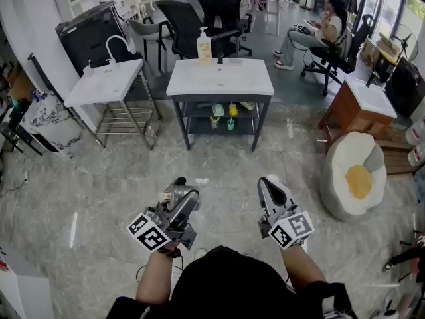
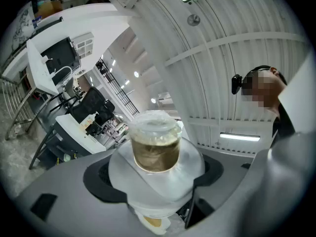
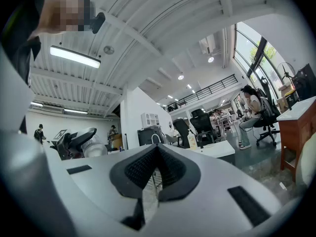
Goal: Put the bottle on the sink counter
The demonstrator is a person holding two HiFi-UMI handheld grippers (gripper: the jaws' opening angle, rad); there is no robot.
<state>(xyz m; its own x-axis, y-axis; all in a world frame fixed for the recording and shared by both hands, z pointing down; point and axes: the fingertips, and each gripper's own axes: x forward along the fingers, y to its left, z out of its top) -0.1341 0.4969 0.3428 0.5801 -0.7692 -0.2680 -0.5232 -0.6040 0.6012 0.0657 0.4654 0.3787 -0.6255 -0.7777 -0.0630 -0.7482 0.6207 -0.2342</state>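
Tiled floor (image 1: 99,185), bottle (image 2: 155,149) clamped in left tongs (image 2: 155,184)

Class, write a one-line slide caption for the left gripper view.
Left hand-held gripper clamps a clear plastic bottle of brownish liquid.

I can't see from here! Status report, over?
Left gripper shut on the bottle. Right gripper shut, empty. Sink counter ahead, not yet reached; soap dispenser at its back edge.
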